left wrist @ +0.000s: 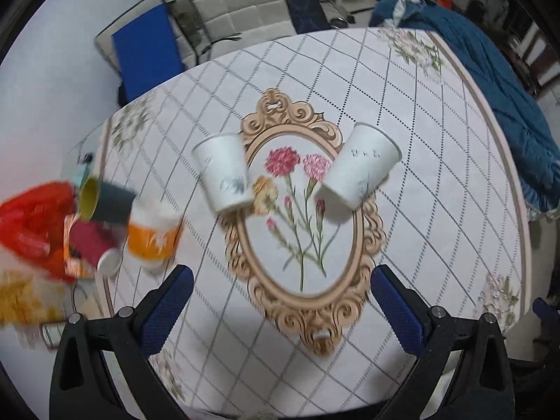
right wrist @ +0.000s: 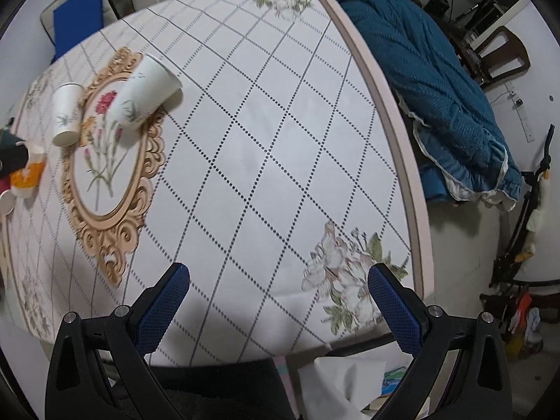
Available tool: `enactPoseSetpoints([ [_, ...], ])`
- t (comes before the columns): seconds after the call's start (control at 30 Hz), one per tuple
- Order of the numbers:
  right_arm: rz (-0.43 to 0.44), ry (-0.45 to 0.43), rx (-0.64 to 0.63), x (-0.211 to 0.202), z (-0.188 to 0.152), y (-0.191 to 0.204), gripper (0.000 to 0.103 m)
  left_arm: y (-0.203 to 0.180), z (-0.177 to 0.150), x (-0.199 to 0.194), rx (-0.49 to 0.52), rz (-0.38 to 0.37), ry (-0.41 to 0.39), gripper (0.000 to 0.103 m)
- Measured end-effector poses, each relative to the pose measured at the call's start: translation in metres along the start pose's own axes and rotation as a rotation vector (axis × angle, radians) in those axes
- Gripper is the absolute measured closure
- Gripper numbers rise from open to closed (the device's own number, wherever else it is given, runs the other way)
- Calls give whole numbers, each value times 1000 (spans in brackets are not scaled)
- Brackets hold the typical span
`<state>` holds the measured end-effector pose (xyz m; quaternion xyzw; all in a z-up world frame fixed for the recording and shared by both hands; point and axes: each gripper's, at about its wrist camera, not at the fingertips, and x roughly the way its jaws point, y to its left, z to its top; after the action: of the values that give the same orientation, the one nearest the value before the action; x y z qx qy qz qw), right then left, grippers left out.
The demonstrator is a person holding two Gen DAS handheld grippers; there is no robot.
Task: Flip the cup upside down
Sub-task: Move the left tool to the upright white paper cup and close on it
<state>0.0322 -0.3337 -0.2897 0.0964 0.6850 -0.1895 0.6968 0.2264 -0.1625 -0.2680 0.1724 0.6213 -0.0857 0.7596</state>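
Observation:
Two white paper cups stand on the patterned tablecloth point(left wrist: 437, 210). The left cup point(left wrist: 224, 173) and the right cup point(left wrist: 360, 164) flank the flower medallion, each with its wide rim on the far side. Both also show in the right wrist view, the left cup point(right wrist: 66, 113) and the right cup point(right wrist: 145, 92), far to the left. My left gripper point(left wrist: 280, 294) is open and empty, held above the table well short of the cups. My right gripper point(right wrist: 278, 292) is open and empty over the table's near right part.
A cluster of cups sits at the table's left edge: a dark cup with yellow inside point(left wrist: 105, 201), an orange and white cup point(left wrist: 152, 236), a maroon cup point(left wrist: 92, 245). A red bag point(left wrist: 31, 224) lies beyond them. A blue quilt point(right wrist: 437, 80) lies along the table's right side. Chairs point(left wrist: 231, 3) stand behind.

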Motion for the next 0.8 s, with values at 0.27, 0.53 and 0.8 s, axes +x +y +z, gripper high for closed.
enactPoseSetpoints([
  [0.27, -57, 67, 7, 44, 39, 9, 0, -30, 55, 56, 220, -52, 38, 1],
  [0.53, -91, 100, -2, 64, 68, 9, 0, -70, 86, 79, 480, -98, 39, 1],
  [0.8, -99, 122, -3, 72, 81, 5, 0, -98, 102, 112, 613, -96, 108, 1],
])
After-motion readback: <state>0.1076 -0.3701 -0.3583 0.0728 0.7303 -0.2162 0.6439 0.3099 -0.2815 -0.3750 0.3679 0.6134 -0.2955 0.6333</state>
